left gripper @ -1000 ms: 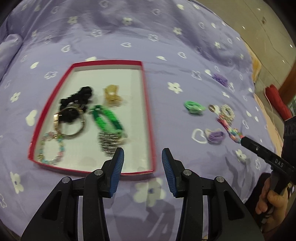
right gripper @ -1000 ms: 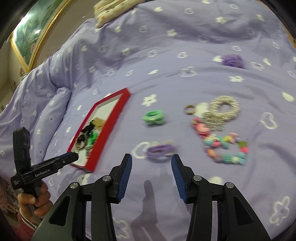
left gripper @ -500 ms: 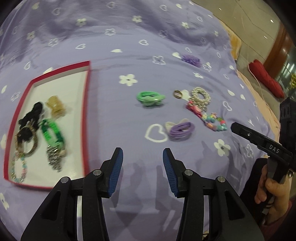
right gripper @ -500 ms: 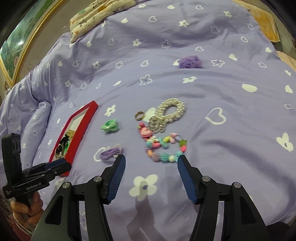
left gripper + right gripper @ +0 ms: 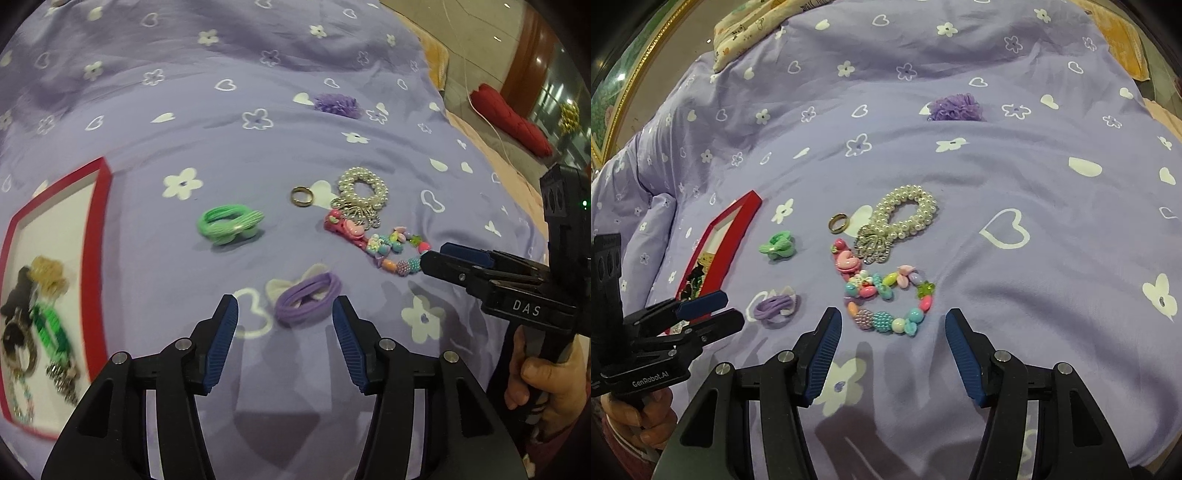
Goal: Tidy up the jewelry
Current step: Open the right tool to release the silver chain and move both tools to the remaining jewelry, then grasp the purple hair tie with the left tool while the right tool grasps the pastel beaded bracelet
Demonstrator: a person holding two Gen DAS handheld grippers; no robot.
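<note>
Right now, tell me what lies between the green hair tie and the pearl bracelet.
A small gold ring, seen in both views, between the green hair tie and the pearl bracelet.

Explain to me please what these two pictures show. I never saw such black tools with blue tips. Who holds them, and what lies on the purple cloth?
A person holds one handheld tool in each hand; each tool carries a camera looking along its two blue-padded fingers. One picture comes from the left tool, the other from the right tool. Both are open and hold nothing. On the flowered purple bedsheet lie loose pieces: a purple hair tie just ahead of the left tool, a green hair tie, a gold ring, a pearl bracelet, a pink clip, a colourful bead bracelet ahead of the right tool, and a purple scrunchie. A red tray already contains several pieces.
</note>
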